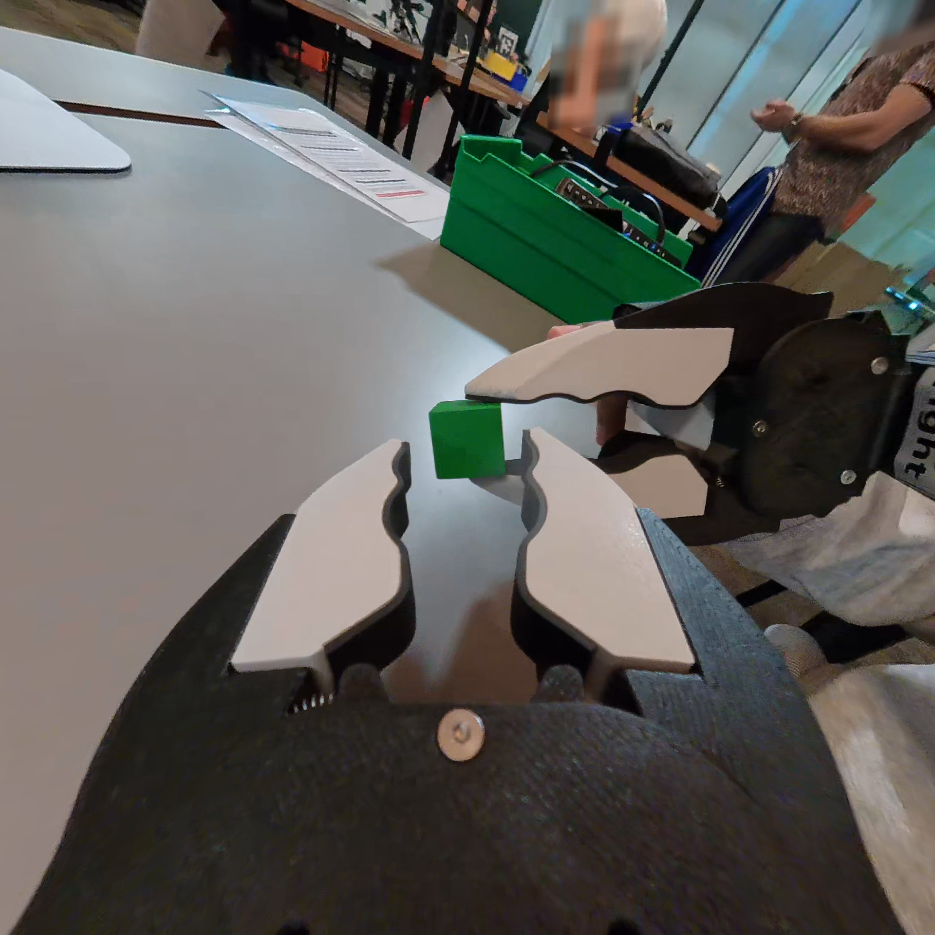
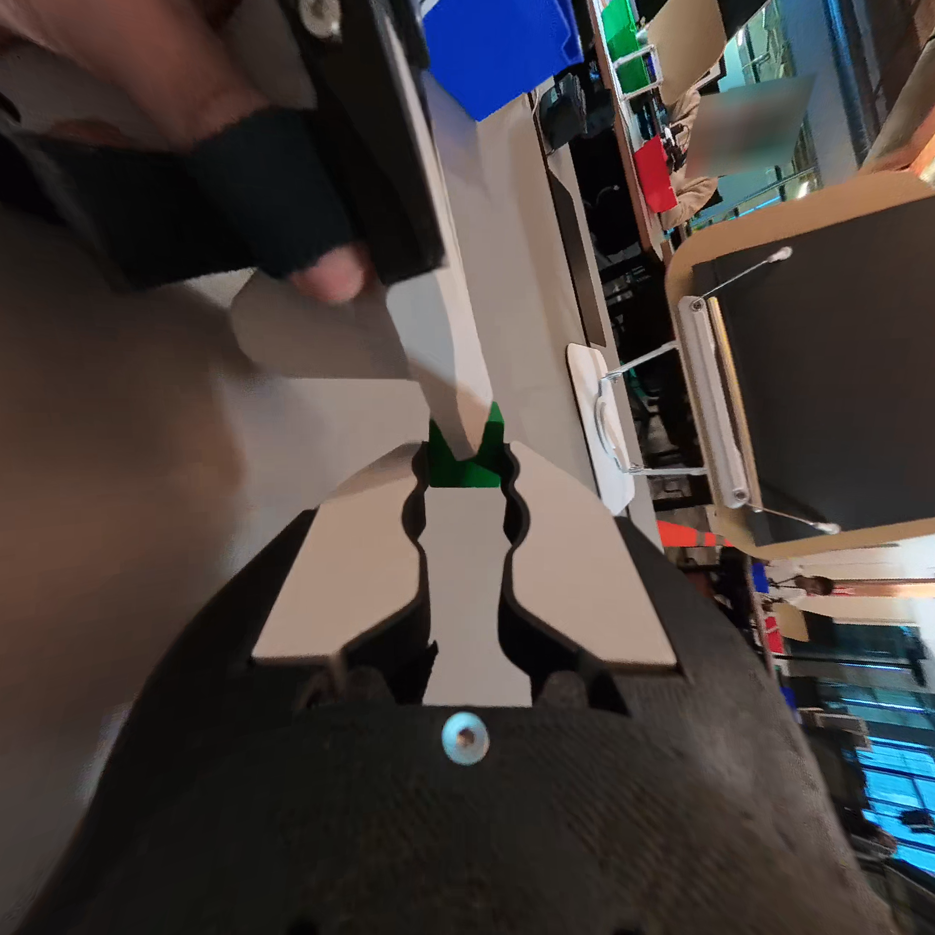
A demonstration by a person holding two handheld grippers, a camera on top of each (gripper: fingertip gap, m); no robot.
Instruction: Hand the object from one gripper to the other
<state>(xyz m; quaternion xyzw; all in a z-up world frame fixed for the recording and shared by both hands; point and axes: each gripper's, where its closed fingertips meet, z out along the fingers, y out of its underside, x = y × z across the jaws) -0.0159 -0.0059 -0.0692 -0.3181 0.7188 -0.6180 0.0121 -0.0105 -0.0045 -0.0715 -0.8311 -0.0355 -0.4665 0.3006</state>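
Observation:
A small green cube (image 1: 465,442) is held above the grey table (image 1: 202,313) in my right gripper (image 1: 478,440), which reaches in from the right with one finger on top of the cube and one below. My left gripper (image 1: 466,448) is open, and its two fingertips (image 1: 399,455) stand on either side of the cube's near end without pressing it. In the right wrist view my right gripper (image 2: 465,455) is shut on the cube (image 2: 470,478) at its tips. A white finger (image 2: 458,399) of the left gripper crosses in front of the cube there.
A green bin (image 1: 531,243) with cables and devices stands at the table's far right edge, with printed sheets (image 1: 344,157) beside it. A white pad (image 1: 50,136) lies far left. People stand beyond the table. A blue bin (image 2: 496,50) shows in the right wrist view. The tips of both grippers are at nearly the same place.

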